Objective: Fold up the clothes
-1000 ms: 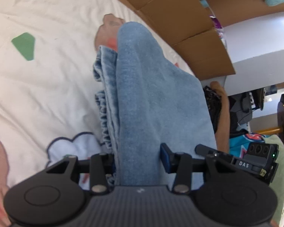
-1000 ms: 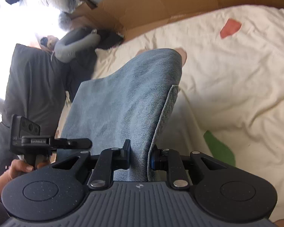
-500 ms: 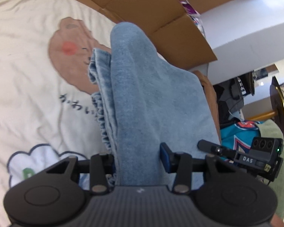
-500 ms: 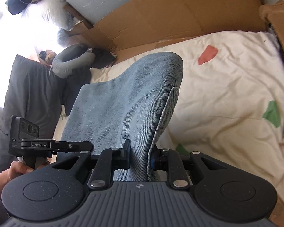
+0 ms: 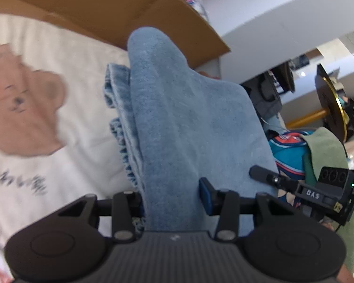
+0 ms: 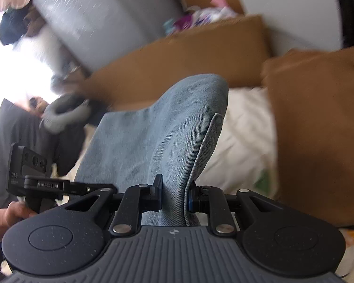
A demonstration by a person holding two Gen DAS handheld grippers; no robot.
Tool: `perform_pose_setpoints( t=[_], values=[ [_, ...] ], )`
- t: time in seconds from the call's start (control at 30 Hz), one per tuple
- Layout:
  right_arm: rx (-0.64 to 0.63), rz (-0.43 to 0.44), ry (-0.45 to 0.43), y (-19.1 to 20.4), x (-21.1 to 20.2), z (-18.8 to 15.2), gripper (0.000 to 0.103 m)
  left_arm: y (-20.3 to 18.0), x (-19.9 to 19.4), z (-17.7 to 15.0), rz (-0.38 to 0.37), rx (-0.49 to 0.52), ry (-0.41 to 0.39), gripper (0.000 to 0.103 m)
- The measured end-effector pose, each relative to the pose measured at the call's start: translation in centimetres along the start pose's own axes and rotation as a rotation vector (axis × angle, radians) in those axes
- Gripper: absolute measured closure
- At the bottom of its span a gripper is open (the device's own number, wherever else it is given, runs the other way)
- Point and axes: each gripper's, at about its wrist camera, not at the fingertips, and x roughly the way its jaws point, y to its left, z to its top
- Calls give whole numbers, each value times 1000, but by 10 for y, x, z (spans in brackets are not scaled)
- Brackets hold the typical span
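Denim jeans (image 5: 188, 122) hang folded between both grippers above the cream bedsheet (image 5: 59, 52) (cartoon print); left gripper (image 5: 172, 198) pinches a thick bundle, right gripper (image 6: 174, 195) pinches a thinner fold.

Cardboard sheets (image 5: 120, 11) border a cream cartoon-printed bedsheet (image 5: 66, 108); brown cushion (image 6: 318, 127) nearby.

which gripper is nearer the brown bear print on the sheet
Left. The left gripper, shut on the folded jeans, has the bear print just beside it in its view. The right gripper grips the jeans' other end; no bear shows there.
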Motion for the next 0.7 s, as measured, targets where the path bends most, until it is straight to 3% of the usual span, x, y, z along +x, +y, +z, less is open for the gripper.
perform_pose_setpoints(
  t=[0.33,0.7],
  values=[
    [37,-110,-155,-48,-31,42,84,-55,56,43,-34,39,0,58],
    [39,-183,-211,-81,-44,78,84,-102,96,78,-24,59,-7,58]
  ],
)
